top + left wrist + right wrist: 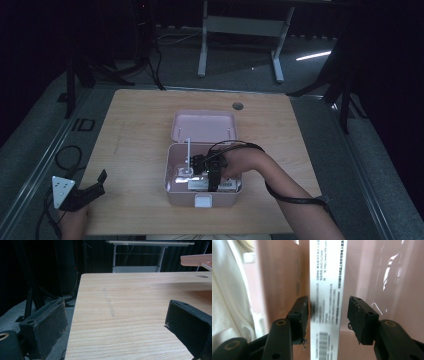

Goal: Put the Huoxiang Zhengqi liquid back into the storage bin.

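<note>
**Right gripper inside the pink box, left gripper idle at the table corner**

From above, a pink box (204, 192) sits near the middle of the wooden table (135, 130), its lid (204, 126) thrown back and standing open on the far side. The right gripper (209, 167) reaches down into the box, with the person's right hand (235, 165) and forearm coming in from the lower right and a black cable looping along the arm. A thin white stick (189, 150) stands upright inside the box just left of the gripper. At this height the contents under the gripper are only pale shapes.

The right gripper view fills in that detail: a white printed carton (328, 297), with lines of small text and a barcode on it, stands between the two black jaws of the right gripper (328, 312). The jaws are parted around it; the left one is right against the carton's edge, while a narrow gap seems to remain at the right one, so I cannot tell whether it is actually gripped. Pink box walls (279, 277) close in on both sides.

The left gripper (82, 192) rests at the near left corner of the table, well apart from the box. Its own view shows the left gripper (115, 327) with jaws wide apart and nothing between them but bare table (140, 302), with the pink lid's edge (196, 260) at the far right.
</note>
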`<state>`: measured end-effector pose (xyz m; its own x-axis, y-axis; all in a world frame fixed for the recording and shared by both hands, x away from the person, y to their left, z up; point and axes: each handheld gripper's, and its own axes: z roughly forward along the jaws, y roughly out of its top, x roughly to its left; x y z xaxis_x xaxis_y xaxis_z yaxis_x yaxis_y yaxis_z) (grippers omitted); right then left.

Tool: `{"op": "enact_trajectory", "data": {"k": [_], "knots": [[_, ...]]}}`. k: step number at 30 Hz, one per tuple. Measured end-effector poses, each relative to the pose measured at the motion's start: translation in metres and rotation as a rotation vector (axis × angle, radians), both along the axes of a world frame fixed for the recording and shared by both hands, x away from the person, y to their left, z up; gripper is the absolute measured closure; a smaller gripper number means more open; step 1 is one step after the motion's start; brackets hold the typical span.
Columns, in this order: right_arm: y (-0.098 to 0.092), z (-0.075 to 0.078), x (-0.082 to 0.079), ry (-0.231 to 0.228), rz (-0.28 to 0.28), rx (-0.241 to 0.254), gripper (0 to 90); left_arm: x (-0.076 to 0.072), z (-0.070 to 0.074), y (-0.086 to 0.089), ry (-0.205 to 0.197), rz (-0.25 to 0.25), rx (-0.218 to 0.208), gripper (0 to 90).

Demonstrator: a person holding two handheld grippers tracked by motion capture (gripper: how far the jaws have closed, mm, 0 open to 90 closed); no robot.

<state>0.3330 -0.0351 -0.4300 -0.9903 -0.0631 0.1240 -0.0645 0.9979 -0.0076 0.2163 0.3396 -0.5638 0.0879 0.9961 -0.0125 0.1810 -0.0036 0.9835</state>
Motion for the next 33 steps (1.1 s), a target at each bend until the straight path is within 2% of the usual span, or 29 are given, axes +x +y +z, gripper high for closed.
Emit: {"op": "enact_trajectory", "data": {"k": [2, 3, 4, 8, 9, 11, 12, 16, 17, 18, 19, 20, 21, 23, 30, 33], "knots": [[-0.005, 0.014, 0.0, -0.011, -0.012, 0.039, 45.8, 0.0, 0.0, 0.0, 0.001, 0.001, 0.002, 4.0], [-0.005, 0.014, 0.0, -0.011, -0.012, 0.039, 45.8, 0.0, 0.0, 0.0, 0.001, 0.001, 0.002, 4.0], [-0.009, 0.022, 0.002, -0.025, -0.024, 0.051, 44.4, 0.0, 0.0, 0.0, 0.003, 0.002, 0.003, 4.0], [-0.016, 0.03, 0.004, -0.046, -0.041, 0.069, 40.1, 0.0, 0.0, 0.0, 0.001, 0.003, 0.002, 4.0], [-0.022, 0.036, 0.006, -0.054, -0.051, 0.092, 38.0, 0.0, 0.0, 0.0, 0.001, 0.003, 0.001, 4.0], [-0.025, 0.039, 0.007, -0.057, -0.061, 0.105, 36.0, 0.0, 0.0, 0.0, 0.001, 0.003, 0.002, 4.0], [-0.033, 0.046, 0.009, -0.061, -0.08, 0.136, 32.8, 0.0, 0.0, 0.0, 0.001, 0.004, 0.002, 4.0], [-0.045, 0.055, 0.013, -0.086, -0.105, 0.168, 27.7, 0.0, 0.0, 0.0, 0.0, 0.006, 0.004, 4.0], [-0.056, 0.061, 0.017, -0.104, -0.126, 0.208, 21.5, 0.0, 0.0, 0.0, 0.0, 0.006, 0.004, 4.0], [-0.06, 0.063, 0.018, -0.106, -0.129, 0.223, 17.9, 0.0, 0.0, 0.0, 0.0, 0.006, 0.004, 4.0], [-0.06, 0.063, 0.018, -0.106, -0.129, 0.223, 17.9, 0.0, 0.0, 0.0, 0.0, 0.006, 0.004, 4.0], [-0.07, 0.068, 0.02, -0.114, -0.144, 0.256, 16.5, 0.0, 0.0, -0.001, 0.0, 0.007, 0.005, 4.0], [-0.07, 0.068, 0.02, -0.114, -0.144, 0.256, 16.5, 0.0, 0.0, -0.001, 0.0, 0.007, 0.005, 4.0], [-0.084, 0.072, 0.023, -0.139, -0.173, 0.299, 14.0, 0.0, 0.0, -0.001, 0.0, 0.006, 0.007, 4.0], [-0.117, 0.067, 0.03, -0.176, -0.213, 0.338, 13.3, 0.0, 0.0, -0.001, 0.001, 0.006, 0.005, 4.0], [-0.133, 0.064, 0.033, -0.209, -0.248, 0.392, 13.1, 0.0, 0.0, -0.001, 0.001, 0.005, 0.005, 4.0]]}}
